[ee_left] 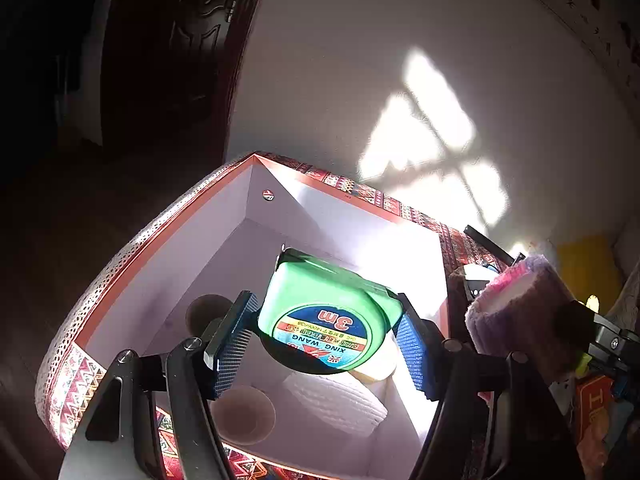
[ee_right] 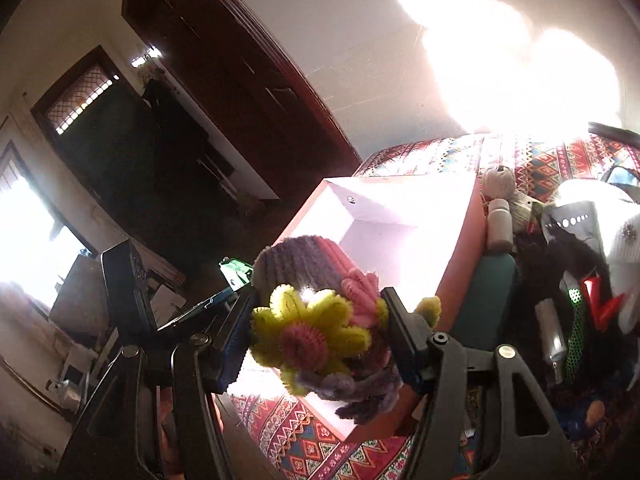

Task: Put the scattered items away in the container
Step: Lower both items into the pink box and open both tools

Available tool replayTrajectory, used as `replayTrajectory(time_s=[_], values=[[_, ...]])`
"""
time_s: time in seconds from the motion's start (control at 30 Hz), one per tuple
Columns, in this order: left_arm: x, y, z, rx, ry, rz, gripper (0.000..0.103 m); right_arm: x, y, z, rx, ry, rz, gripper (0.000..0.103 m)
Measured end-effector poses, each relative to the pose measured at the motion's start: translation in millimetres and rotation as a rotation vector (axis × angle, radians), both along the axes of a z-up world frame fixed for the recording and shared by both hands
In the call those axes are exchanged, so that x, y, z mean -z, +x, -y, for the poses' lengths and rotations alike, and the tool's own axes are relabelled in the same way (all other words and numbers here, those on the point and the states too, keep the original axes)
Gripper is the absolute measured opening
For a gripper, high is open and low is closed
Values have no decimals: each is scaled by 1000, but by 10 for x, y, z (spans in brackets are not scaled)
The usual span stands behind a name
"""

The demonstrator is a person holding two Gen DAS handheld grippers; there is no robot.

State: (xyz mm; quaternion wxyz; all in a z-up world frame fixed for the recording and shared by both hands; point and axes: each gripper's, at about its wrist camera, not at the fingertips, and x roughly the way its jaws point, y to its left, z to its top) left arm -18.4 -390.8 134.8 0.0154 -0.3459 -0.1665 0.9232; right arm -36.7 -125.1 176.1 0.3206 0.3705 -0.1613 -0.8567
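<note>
My left gripper (ee_left: 325,320) is shut on a green tape measure (ee_left: 320,300) with a round "3m" label, which hangs over the open box (ee_left: 160,248). The box has an orange rim and white inside walls. Inside it lie two brown cups (ee_left: 244,412), a white ribbed pad (ee_left: 336,400) and a pale yellow item partly hidden under the tape measure. My right gripper (ee_right: 316,320) is shut on a purple and pink pipe-cleaner basket (ee_right: 304,272) with a yellow flower, held at the near edge of the box (ee_right: 400,208). That basket (ee_left: 516,300) also shows right of the box in the left wrist view.
A red patterned cloth (ee_right: 304,440) covers the table under the box. Right of the box lie a pale doll figure (ee_right: 498,180), a teal bottle (ee_right: 488,292) and other clutter. A dark wooden door (ee_left: 172,60) and a white wall stand behind.
</note>
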Motion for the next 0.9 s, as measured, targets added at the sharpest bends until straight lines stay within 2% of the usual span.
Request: replayTrajectory(time_s=[0.07,0.1,0.17,0.23,0.33,0.43,0.6,0.73,0.83,0.9], values=[[-23,28,68,-38,2,-34,72,32,-100,123,20,5,-25,73],[-53,68,105,-56,4,-60,78,34,-124,144,30,-2,-34,82],[-133,186,170,-88,12,-120,83,-10,-115,97,23,-49,-59,84],[-222,259,187,-89,14,-162,84,-62,-50,-23,9,-86,-77,84],[-271,295,147,-56,19,-172,84,-114,38,-342,55,-119,-74,84],[-272,280,-58,-11,-8,-157,84,-158,170,-827,112,-159,-60,84],[-284,346,-715,135,-91,-146,84,-119,487,-1778,261,-180,-54,84],[-253,470,-1464,312,-168,-155,84,76,704,-2516,417,-222,-4,85],[-74,523,-2079,473,-231,-112,84,282,774,-2967,518,-294,81,85],[159,522,-2439,555,-300,-51,84,382,811,-3170,541,-345,121,85]])
